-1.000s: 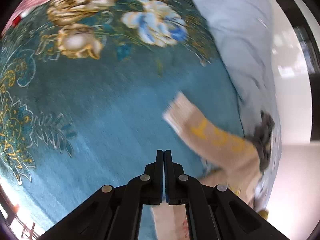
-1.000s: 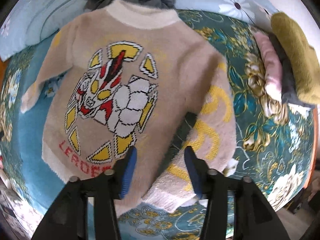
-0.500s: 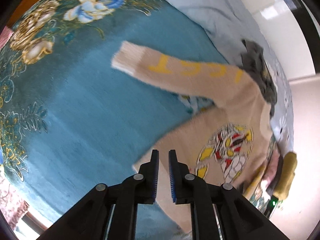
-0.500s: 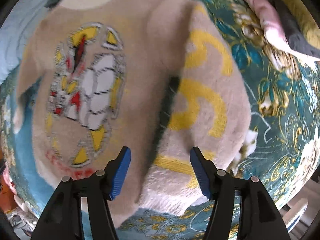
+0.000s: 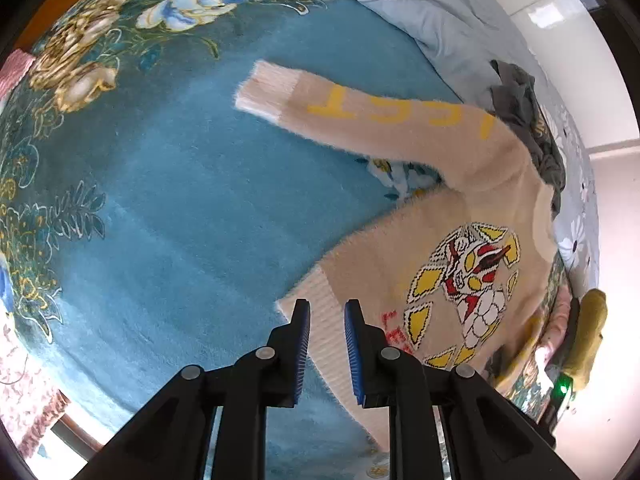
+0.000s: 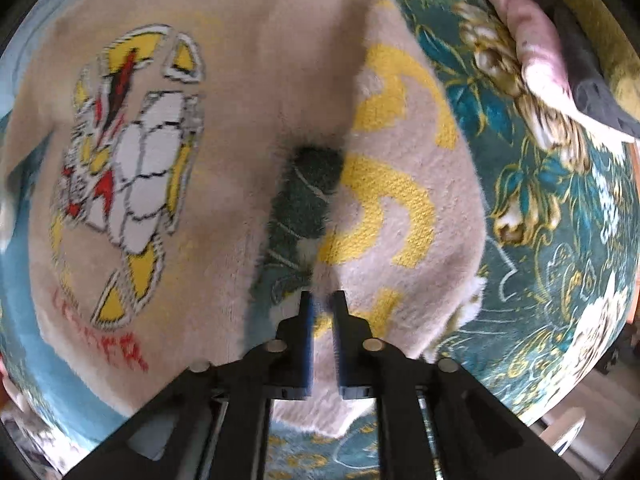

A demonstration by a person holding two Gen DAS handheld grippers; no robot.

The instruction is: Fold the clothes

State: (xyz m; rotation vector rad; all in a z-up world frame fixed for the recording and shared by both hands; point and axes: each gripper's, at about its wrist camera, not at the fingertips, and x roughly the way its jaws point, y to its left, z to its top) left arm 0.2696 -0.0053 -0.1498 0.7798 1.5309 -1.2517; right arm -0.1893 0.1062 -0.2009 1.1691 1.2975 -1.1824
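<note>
A beige fluffy sweater with a robot picture and yellow letters lies face up on a teal flowered blanket. One sleeve stretches out flat to the left. My left gripper is open, its jaws a little apart, right over the corner of the ribbed hem. In the right wrist view the other sleeve lies bent beside the sweater's body. My right gripper has narrowed onto the inner edge of that sleeve near the cuff.
A grey garment lies by the sweater's collar on pale blue bedding. Folded pink, dark grey and mustard clothes lie stacked to the right. The bed's edge runs along the bottom of both views.
My left gripper has opened a little and moved to the sweater's hem corner. My right gripper has dropped toward the bent sleeve and its jaws have closed in from wide open.
</note>
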